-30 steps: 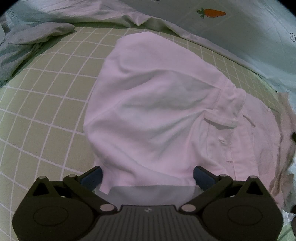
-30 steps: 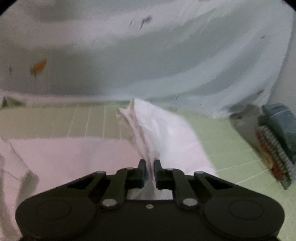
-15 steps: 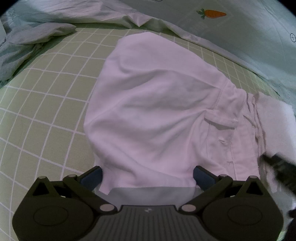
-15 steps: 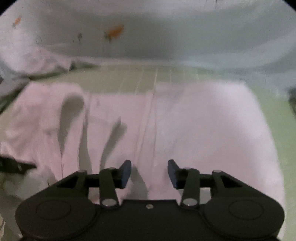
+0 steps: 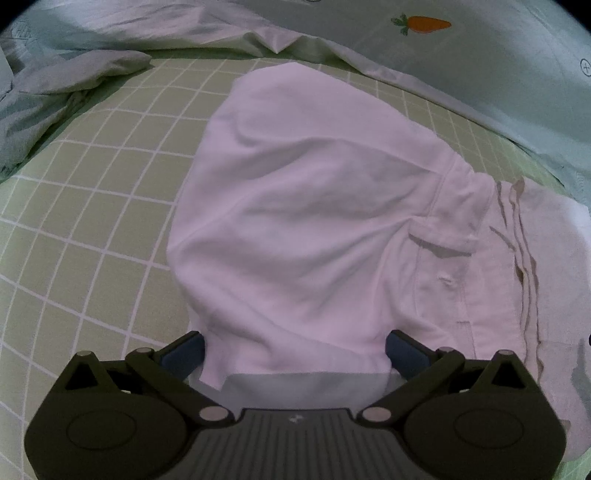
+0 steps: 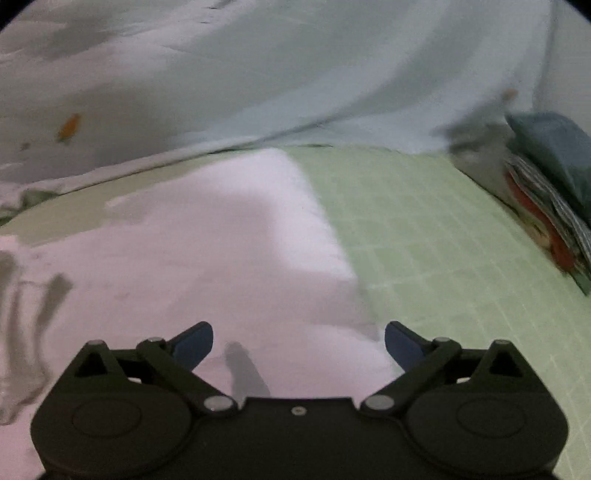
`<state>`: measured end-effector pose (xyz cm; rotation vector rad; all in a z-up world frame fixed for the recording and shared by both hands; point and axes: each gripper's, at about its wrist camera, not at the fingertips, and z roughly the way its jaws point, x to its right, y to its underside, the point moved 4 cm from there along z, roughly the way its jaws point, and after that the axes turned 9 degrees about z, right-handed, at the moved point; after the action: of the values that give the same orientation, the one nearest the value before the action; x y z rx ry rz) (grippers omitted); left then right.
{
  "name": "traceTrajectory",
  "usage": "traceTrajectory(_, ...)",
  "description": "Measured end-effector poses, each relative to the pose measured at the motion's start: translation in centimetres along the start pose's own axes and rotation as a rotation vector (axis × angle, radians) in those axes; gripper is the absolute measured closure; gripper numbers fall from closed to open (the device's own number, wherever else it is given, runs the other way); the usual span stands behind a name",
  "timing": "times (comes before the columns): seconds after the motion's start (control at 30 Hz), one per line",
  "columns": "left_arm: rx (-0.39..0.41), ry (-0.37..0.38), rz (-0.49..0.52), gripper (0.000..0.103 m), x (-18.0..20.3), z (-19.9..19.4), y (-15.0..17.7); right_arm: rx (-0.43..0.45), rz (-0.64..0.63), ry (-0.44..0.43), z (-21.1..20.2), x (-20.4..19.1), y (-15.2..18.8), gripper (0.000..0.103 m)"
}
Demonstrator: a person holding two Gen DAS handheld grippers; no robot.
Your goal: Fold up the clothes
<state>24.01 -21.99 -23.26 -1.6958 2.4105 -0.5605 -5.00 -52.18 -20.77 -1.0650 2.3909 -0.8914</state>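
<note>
- Pink shirt lies spread on a bed with a green grid sheet; button placket and small pocket sit toward the right in the left wrist view.
- A folded-over layer of the shirt lies flat along its right edge, hem lines showing.
- Left gripper: jaws wide, blue fingers straddling the near edge of the shirt; cloth lies between them but the pads are not pressing on it.
- Right gripper: jaws have just been opening and now stand wide, above the shirt near its right edge; nothing gripped, cloth lies loose under them.
- Right wrist view is motion-blurred; the shirt's far corner ends just before the pale blue quilt.
- Quilt has a carrot print and runs along the far side of the bed.
- Grey crumpled garment at far left, apart from the shirt.
- Stack of folded clothes at the right edge of the bed, well apart from the shirt.
</note>
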Motion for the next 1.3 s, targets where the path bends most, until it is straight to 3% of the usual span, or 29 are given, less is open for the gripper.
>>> traceTrajectory(0.13, -0.007, -0.011, 0.001, 0.0, 0.1, 0.2, -0.2, -0.075, 0.047, -0.03, 2.5, 2.3, 0.1, 0.002)
traceTrajectory(0.23, -0.011, -0.019, -0.001, 0.0, 0.2, 0.3, -0.2, -0.135, 0.097, -0.12, 3.5, 2.5, 0.1, 0.016)
traceTrajectory(0.33, -0.008, -0.024, -0.005, 0.0, 0.5, 0.3, -0.2, -0.119, 0.11, -0.112, 2.9, 2.2, -0.1, 0.041)
traceTrajectory(0.4, -0.005, -0.026, -0.007, 0.0, 0.5, 0.3, -0.2, -0.11, 0.126, -0.106, 2.3, 2.3, -0.1, 0.073)
traceTrajectory(0.5, -0.004, -0.025, -0.009, 0.0, 0.5, 0.4, -0.2, -0.073, 0.155, -0.148, 0.2, 2.0, -0.9, 0.092)
traceTrajectory(0.57, -0.004, -0.021, -0.009, 0.0, 0.4, 0.4, -0.1, -0.042, 0.152, -0.185, -1.5, 1.2, -1.7, 0.093)
traceTrajectory(0.83, -0.014, 0.003, -0.043, 0.0, -0.2, -0.3, 0.0, 0.023, -0.095, -0.439, -9.0, -12.9, -1.8, 0.093)
traceTrajectory(0.93, -0.006, 0.022, -0.055, 0.0, -0.7, -1.2, 0.2, -0.031, -0.263, -0.432, -8.0, -18.6, 1.3, 0.089)
traceTrajectory(1.0, 0.004, 0.025, -0.06, 0.0, -1.1, -1.9, 0.4, -0.127, -0.304, -0.421, -5.5, -20.9, 4.2, 0.073)
traceTrajectory(1.07, 0.014, 0.028, -0.065, 0.0, -1.5, -2.5, 0.6, -0.182, -0.29, -0.408, -3.9, -21.5, 5.8, 0.062)
traceTrajectory(1.13, 0.025, 0.029, -0.065, 0.0, -1.7, -3.0, 0.8, -0.163, -0.297, -0.425, -4.4, -21.4, 5.7, 0.057)
traceTrajectory(1.2, 0.036, 0.025, -0.055, 0.0, -1.6, -3.4, 0.7, -0.172, -0.25, -0.475, -5.0, -20.5, 4.6, 0.042)
traceTrajectory(1.3, 0.043, 0.002, -0.027, 0.0, -0.7, -3.8, -0.1, -0.167, -0.115, -0.554, -6.4, -17.8, 2.8, 0.029)
